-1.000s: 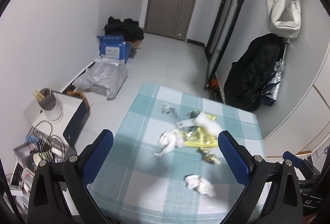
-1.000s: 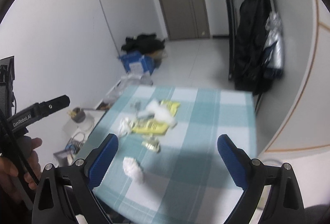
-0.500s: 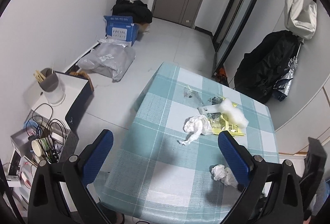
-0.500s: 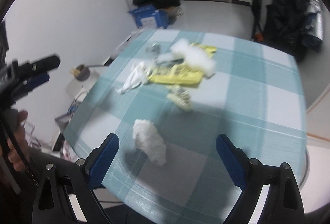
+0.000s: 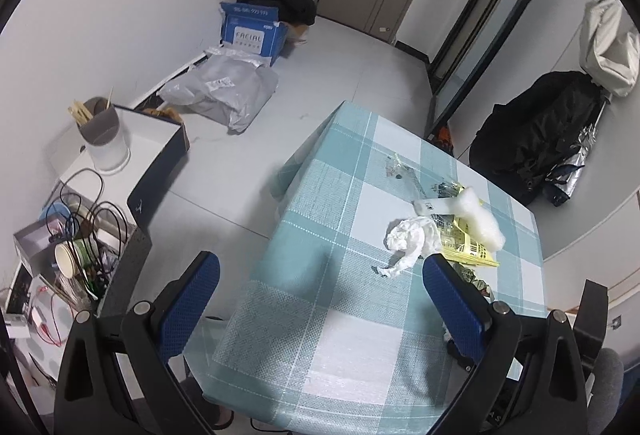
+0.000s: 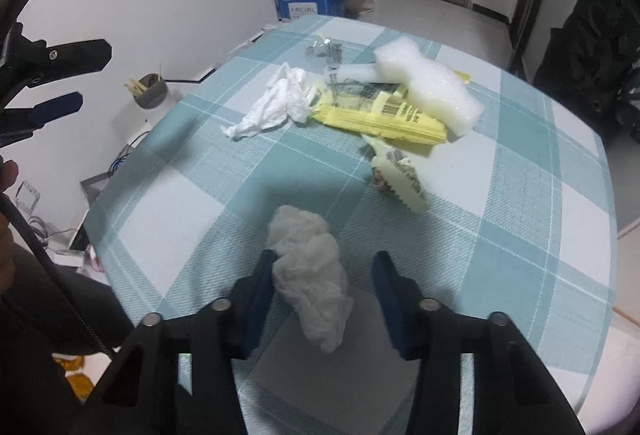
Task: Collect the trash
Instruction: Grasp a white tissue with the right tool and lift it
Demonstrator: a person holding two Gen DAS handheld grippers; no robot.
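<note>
A crumpled white tissue wad lies on the teal checked tablecloth near its front edge. My right gripper straddles it, jaws closing; the left pad touches the wad, the right pad stands apart from it. Farther back lie a second white tissue, a yellow wrapper, a smaller wrapper, a white foam piece and clear plastic. My left gripper hangs open over the table's left side with nothing between its fingers, the tissue and yellow wrapper just beyond its right finger.
On the floor to the left are a white box with a grey cup, a crate of cables, a grey plastic bag and a blue carton. A black bag leans by the right wall. A person's hand holds the left gripper.
My right gripper has dropped close to the table and its jaws have narrowed around the tissue wad. The left gripper has sunk and shifted left, past the table's edge.
</note>
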